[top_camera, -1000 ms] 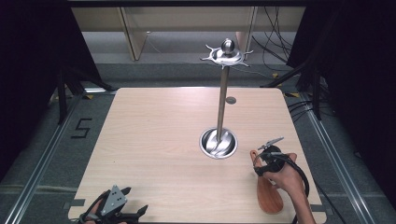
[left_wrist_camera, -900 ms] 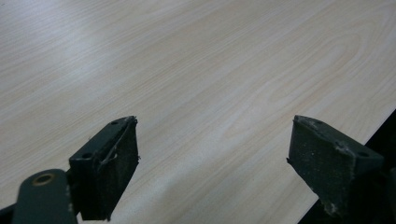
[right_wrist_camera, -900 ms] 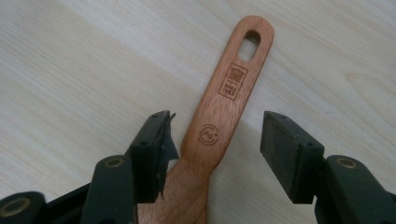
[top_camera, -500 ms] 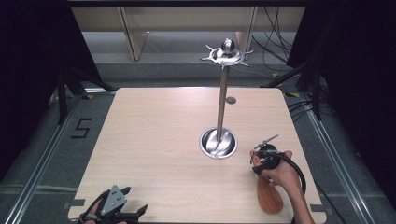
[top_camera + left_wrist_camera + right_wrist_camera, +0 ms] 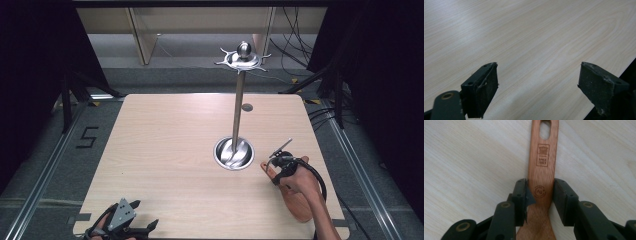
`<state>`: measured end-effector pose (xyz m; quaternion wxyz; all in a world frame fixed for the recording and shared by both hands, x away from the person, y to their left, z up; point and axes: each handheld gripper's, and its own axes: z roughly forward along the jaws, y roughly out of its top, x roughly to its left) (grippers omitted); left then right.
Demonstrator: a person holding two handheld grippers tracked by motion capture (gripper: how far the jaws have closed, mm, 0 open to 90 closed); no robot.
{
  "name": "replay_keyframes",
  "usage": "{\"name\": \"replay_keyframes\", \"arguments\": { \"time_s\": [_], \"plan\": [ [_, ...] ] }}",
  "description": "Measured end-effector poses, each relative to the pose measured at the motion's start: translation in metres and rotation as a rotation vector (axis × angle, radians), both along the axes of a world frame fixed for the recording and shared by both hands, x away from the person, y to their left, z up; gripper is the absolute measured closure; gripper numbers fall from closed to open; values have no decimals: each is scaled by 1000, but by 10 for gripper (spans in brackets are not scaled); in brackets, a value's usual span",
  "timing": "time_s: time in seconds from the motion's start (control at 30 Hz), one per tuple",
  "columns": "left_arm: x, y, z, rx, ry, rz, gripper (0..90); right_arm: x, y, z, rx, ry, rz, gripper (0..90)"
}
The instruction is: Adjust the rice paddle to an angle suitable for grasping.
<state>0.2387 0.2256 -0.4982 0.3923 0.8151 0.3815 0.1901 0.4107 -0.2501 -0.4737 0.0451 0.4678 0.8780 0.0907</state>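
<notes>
A brown wooden spoon [image 5: 542, 157] lies flat on the table, its handle stamped with a logo and pierced by a slot at the far end. My right gripper [image 5: 540, 192] has just been closing its jaws, and both pads now press the sides of the handle. From above, the right gripper [image 5: 280, 162] sits just right of the metal stand's base, with the handle tip [image 5: 264, 164] poking out to its left. At the table's near left corner my left gripper [image 5: 144, 228] rests with its jaws wide apart and nothing between them [image 5: 539, 85].
A tall metal stand rises from a round shiny base [image 5: 233, 152] to a hooked top plate [image 5: 243, 57]. A small dark disc [image 5: 247, 107] lies behind it. The light wooden table [image 5: 165, 150] ends close to the left gripper.
The right gripper's jaws have drawn together onto the spoon's handle, and the hand has shifted slightly left. The left gripper has stayed put.
</notes>
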Motion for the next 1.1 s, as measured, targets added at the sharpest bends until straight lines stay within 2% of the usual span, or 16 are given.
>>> {"name": "replay_keyframes", "arguments": {
  "time_s": [0.03, 0.07, 0.13, 0.2, 0.3, 0.4, 0.5, 0.6, 0.67, 0.7, 0.73, 0.77, 0.8, 0.9, 1.07, 1.1],
  "plan": [
    [0, 1, 1, -1, 11, -9, 154, 1, 0, 0, -2, 11, -3, 653],
    [0, 0, 0, -1, -5, 2, 154, 2, 1, 0, -8, 13, -10, 652],
    [1, 1, 1, 25, -19, -12, 154, 4, 2, 1, -16, 29, -2, 650],
    [1, 1, 1, 28, -13, -16, 154, 5, 1, 0, -13, 18, 13, 646],
    [1, 1, 1, 18, -12, -24, 154, 6, 2, 1, -21, 37, 1, 649],
    [1, 1, 1, 20, -12, -24, 154, 7, 2, 0, -23, 32, 13, 653],
    [1, 1, 1, 18, -16, -24, 154, 8, 5, 1, -33, 46, -7, 661],
    [1, 1, 0, 13, -22, -18, 154, 10, 4, 2, -37, 57, 15, 662],
    [1, 1, 0, 12, -22, -20, 155, 9, 3, 0, -32, 33, 26, 663],
    [1, 1, 0, 15, -23, -19, 154, 8, 4, 1, -31, 38, 8, 663],
    [1, 1, 0, 3, -21, -18, 154, 8, 1, 1, -21, 36, 19, 663],
    [1, 2, 1, 26, -12, -21, 154, 7, 0, 0, -11, 18, 13, 663],
    [1, 2, 1, 19, -8, -25, 154, 6, -1, 1, -12, 19, 9, 663],
    [1, 1, 1, 17, -16, -19, 154, 3, -5, 4, 7, -27, 39, 663],
    [2, 1, 1, 17, -17, -18, 154, -2, -11, 12, 27, -51, 53, 663],
    [0, 0, 0, -8, 4, -5, 154, -5, -14, 18, 57, -94, 42, 663]
  ]
}}
